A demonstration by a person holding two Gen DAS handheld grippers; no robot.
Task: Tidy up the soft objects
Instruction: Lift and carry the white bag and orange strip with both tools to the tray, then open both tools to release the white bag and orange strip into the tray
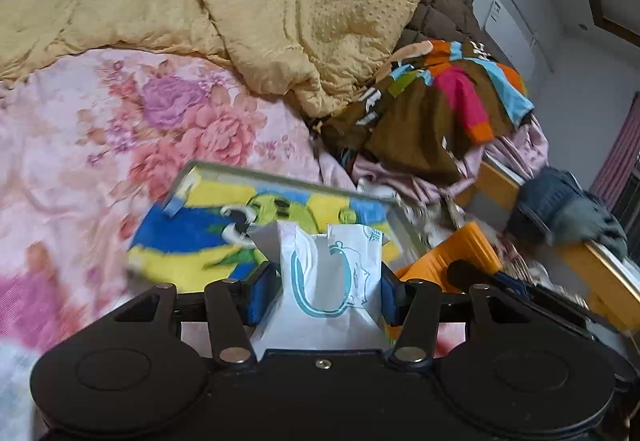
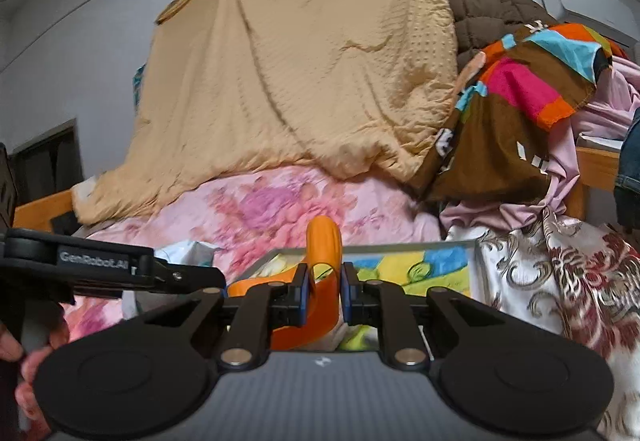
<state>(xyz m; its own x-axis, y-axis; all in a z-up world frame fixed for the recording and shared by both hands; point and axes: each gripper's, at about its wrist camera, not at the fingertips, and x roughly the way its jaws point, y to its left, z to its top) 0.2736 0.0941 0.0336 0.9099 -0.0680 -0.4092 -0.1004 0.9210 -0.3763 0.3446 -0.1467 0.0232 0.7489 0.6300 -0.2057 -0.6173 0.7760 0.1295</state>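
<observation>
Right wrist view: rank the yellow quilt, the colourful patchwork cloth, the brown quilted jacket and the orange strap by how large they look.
1. yellow quilt, by far the largest.
2. colourful patchwork cloth.
3. brown quilted jacket, mostly hidden, so only its visible part counts.
4. orange strap, smallest though nearest, clamped in the right gripper.

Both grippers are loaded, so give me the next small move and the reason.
Probably lower the left gripper and set the tissue pack into the tray ahead. Its pads grip the pack right before the tray; the right gripper holds an orange strap.

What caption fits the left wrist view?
Left tongs grip a white tissue pack above a colourful cartoon-print tray on a floral bedspread.
</observation>
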